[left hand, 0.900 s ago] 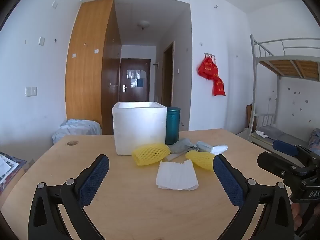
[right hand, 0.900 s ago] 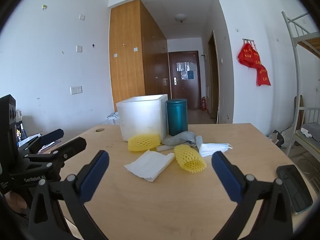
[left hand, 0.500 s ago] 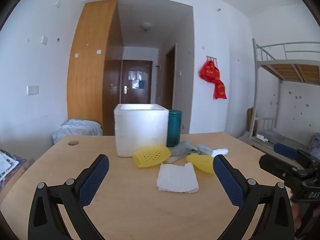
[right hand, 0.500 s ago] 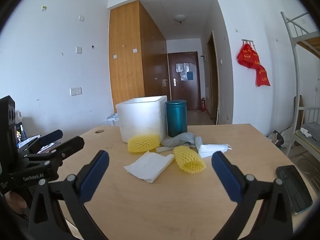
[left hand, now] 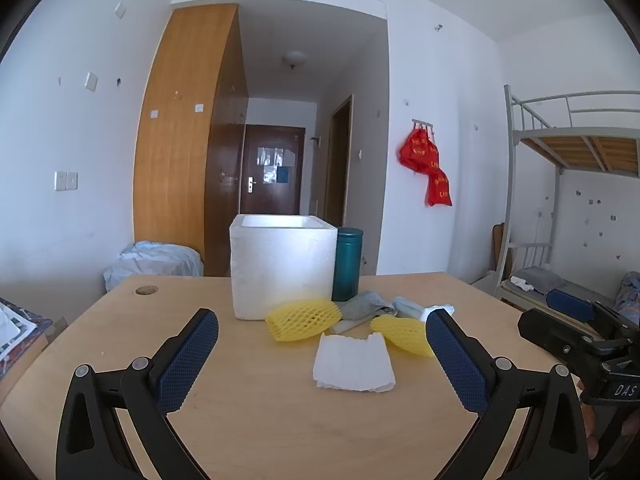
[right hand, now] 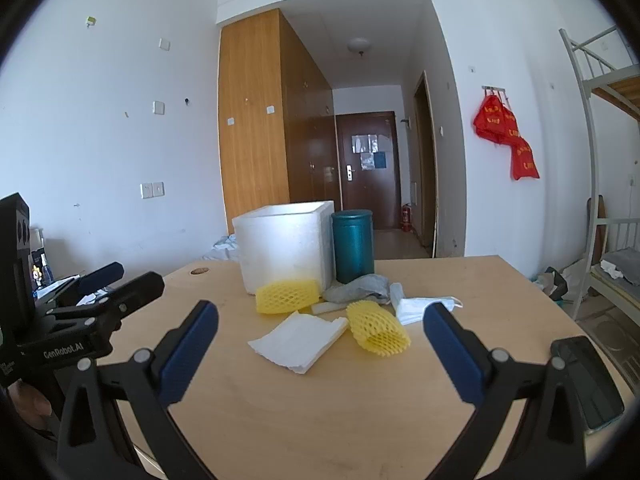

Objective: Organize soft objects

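Observation:
A white foam box (left hand: 283, 268) (right hand: 286, 246) stands at the far middle of the wooden table (left hand: 260, 420) (right hand: 320, 420). In front of it lie two yellow foam nets (left hand: 303, 318) (left hand: 402, 334) (right hand: 288, 295) (right hand: 378, 328), a folded white foam sheet (left hand: 352, 362) (right hand: 300, 340), a grey cloth (left hand: 366, 304) (right hand: 358, 288) and a white face mask (left hand: 420, 308) (right hand: 424, 306). My left gripper (left hand: 322, 356) is open above the near table, short of the pile. My right gripper (right hand: 320, 350) is open too, with nothing between its fingers.
A teal canister (left hand: 348, 264) (right hand: 354, 246) stands right of the box. A dark phone (right hand: 586, 386) lies at the table's right edge. A bunk bed (left hand: 572, 216) stands to the right, a wardrobe (left hand: 188, 136) and a door (left hand: 272, 176) behind.
Both views have tilted down slightly, so the table's objects sit a little lower and nearer. Both grippers stay open and nothing on the table has moved.

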Available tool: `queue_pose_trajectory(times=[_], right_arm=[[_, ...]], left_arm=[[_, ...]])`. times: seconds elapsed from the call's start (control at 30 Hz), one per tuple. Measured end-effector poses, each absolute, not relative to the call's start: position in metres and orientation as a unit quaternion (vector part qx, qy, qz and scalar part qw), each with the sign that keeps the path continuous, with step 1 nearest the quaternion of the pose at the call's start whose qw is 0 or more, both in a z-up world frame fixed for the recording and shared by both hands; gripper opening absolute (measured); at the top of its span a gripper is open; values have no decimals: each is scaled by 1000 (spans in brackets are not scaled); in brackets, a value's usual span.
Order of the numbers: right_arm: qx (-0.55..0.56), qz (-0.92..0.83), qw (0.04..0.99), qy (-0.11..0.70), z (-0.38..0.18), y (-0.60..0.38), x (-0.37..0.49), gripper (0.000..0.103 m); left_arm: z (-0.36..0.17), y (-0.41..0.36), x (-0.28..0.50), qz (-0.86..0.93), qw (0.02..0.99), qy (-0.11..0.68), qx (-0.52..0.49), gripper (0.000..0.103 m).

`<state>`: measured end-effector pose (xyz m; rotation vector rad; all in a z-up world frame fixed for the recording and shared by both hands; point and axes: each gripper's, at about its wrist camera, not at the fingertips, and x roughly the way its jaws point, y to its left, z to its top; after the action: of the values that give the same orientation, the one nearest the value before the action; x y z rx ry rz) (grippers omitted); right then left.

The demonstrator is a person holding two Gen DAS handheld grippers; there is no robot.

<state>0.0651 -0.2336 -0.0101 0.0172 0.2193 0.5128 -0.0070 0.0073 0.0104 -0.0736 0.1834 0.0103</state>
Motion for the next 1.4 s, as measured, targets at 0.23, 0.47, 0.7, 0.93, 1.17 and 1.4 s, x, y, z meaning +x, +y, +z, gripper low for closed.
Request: queue_pose_trajectory(times=[0.23,0.47,0.7,0.93,1.17,1.4], right_arm=[[8,252,962,107,-10,-233,65,103],[8,249,963,106,-8,-234,64,103],[7,248,963,106,-6,-233,63,103],[9,249,962,109,-7,-233,65,103],[8,249,962,110,-8,-233,66,103],[6,248,962,112,-9,-233,67,103]], left_arm=[[11,6,-6,3,995,90,-36,103],[11,5,-8,2,996,88,-33,103],[11,5,-8,3,996,88,-33,103],[12,4,-8,3,996,88,-33,103],[12,4,-7,5,995,91,-33,103],[12,4,-6,5,995,92,-33,103]])
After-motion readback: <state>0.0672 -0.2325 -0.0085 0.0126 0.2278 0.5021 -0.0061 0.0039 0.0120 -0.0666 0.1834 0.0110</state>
